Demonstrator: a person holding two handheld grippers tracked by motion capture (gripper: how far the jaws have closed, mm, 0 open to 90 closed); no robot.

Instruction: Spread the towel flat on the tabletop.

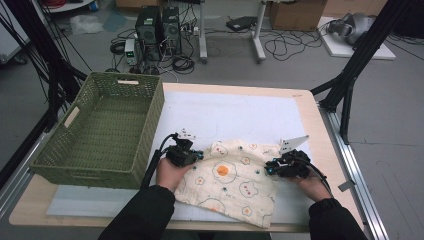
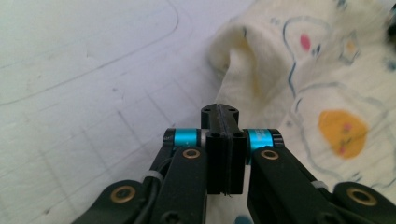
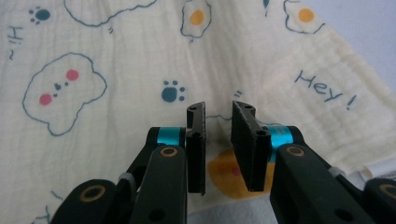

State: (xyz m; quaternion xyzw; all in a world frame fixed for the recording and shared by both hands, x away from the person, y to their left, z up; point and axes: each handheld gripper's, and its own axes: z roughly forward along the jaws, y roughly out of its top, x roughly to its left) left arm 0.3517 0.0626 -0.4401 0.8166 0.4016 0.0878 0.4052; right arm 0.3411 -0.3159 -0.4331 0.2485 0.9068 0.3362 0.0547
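A: How much room is there around the work?

B: In the high view the cream printed cloth (image 1: 232, 182) lies on the white mat (image 1: 240, 115) in the lower middle of the frame. The mat is bare above it, up to the table's far edge (image 1: 235, 86). The green woven basket (image 1: 102, 131) fills the left side, its right wall close to the left gripper (image 1: 199, 156). The cloth's bottom corner reaches the table's near edge.

A: Where does the cloth sit against the grippers?

B: The left gripper is at the cloth's upper left corner, the right gripper (image 1: 268, 168) at its right edge. In the left gripper view a raised fold of cloth (image 2: 238, 51) stands just beyond the jaw tips, with the mat to the left.

A: And the jaws?

B: The left jaws are pressed together; I can't tell whether any cloth is caught between them. In the right gripper view the right gripper (image 3: 218, 112) stands slightly parted, a narrow gap between the pads, over the cloth's fried-egg print (image 3: 224, 175), pinching nothing.

A: The hands?

B: Both black-sleeved forearms enter from the bottom edge, each hand wrapped around its gripper, held low, with the two grippers pointing inward toward each other.
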